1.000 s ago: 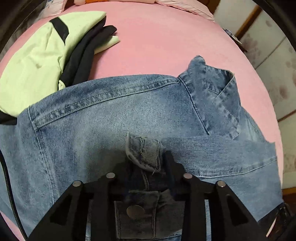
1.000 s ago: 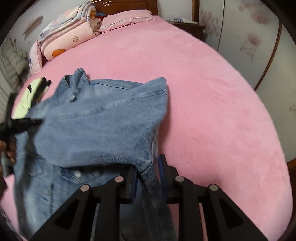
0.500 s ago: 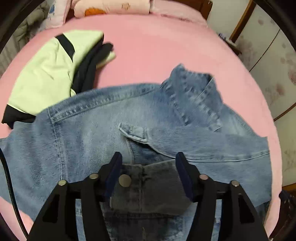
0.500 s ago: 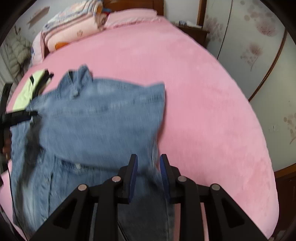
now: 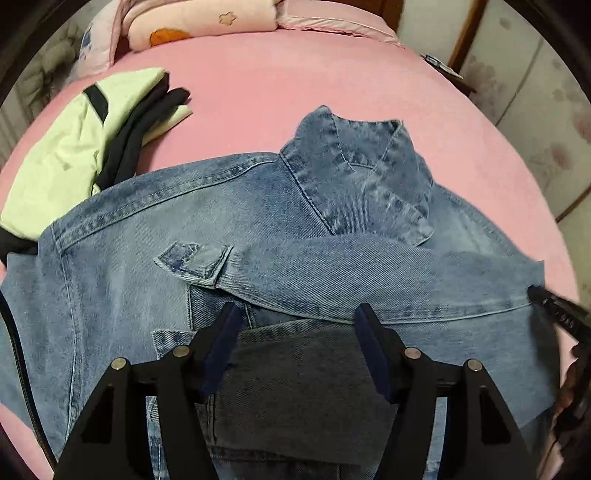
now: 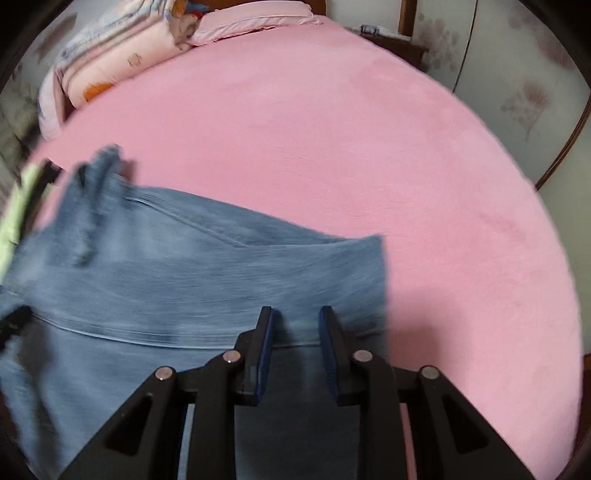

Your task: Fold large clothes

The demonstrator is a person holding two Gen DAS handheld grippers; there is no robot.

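A blue denim jacket (image 5: 184,295) lies spread on the pink bed (image 5: 295,92), collar (image 5: 362,177) toward the far side. One sleeve is folded across its body, and the cuff (image 5: 192,262) lies flat near the middle. My left gripper (image 5: 299,317) hovers just above the denim; its jaws are opening and nothing is pinched between them. The right wrist view is blurred. It shows my right gripper (image 6: 294,314) low over the jacket (image 6: 184,266), jaws narrow and closing slightly on a fold of denim. In the left wrist view the right gripper (image 5: 554,306) is at the jacket's right edge.
A folded light-green and black garment (image 5: 74,147) lies to the jacket's far left. Folded quilts and pillows (image 5: 207,22) are stacked at the head of the bed. A wooden nightstand (image 6: 391,40) stands past the bed's far corner, and bare pink sheet (image 6: 369,147) stretches to the right.
My left gripper has let go of the sleeve cuff, opened and drawn back; the sleeve now lies across the jacket. The right gripper has swung down toward the bed with its denim fold.
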